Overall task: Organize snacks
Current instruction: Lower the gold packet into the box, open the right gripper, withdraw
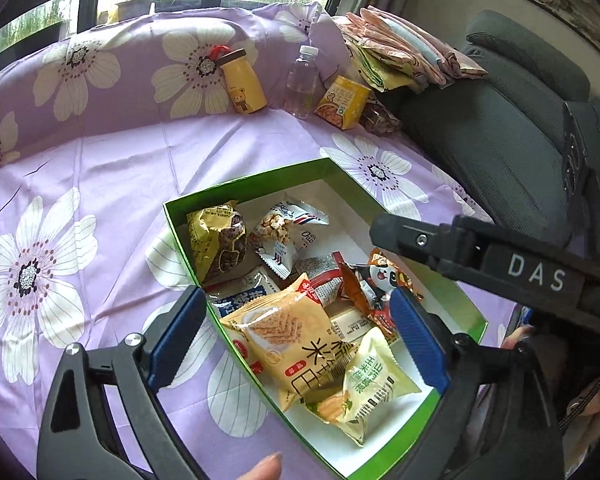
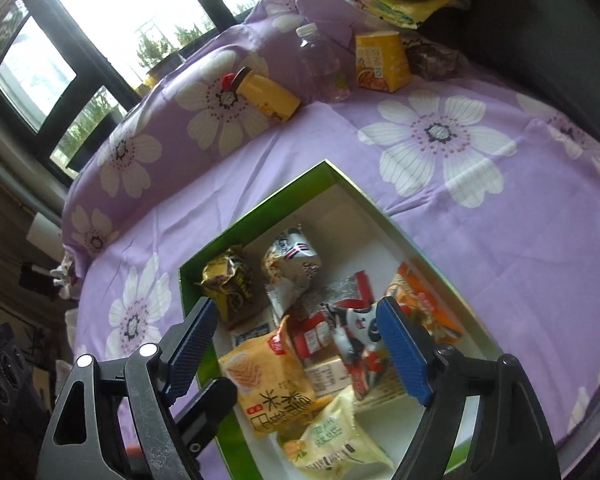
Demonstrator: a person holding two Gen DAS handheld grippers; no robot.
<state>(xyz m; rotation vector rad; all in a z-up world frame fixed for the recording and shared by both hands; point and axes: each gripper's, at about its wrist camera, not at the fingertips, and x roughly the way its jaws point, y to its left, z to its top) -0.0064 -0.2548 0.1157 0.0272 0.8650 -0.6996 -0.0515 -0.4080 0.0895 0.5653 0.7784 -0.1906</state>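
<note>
A green box (image 1: pixel 260 176) (image 2: pixel 260 208) with a white inside sits on the purple flowered cloth and holds several snack packets. Among them are a yellow rice-cracker packet (image 1: pixel 288 340) (image 2: pixel 272 384), a pale green corn packet (image 1: pixel 372 380) (image 2: pixel 336 436), a panda packet (image 1: pixel 376 284) (image 2: pixel 360 340) and a yellow-brown packet (image 1: pixel 216 240) (image 2: pixel 228 280). My left gripper (image 1: pixel 300 340) hangs open over the box's near end, above the cracker packet, its pads touching nothing. My right gripper (image 2: pixel 298 350) is open too, straddling the panda packet from above without pressing it.
Along the raised back of the cloth stand a yellow bear bottle (image 1: pixel 244 84), a clear water bottle (image 1: pixel 302 80) and a yellow carton (image 1: pixel 342 102). Folded bags (image 1: pixel 400 52) lie beside a dark chair (image 1: pixel 500 140). A black tool arm marked DAS (image 1: pixel 536 276) crosses over the box's right side.
</note>
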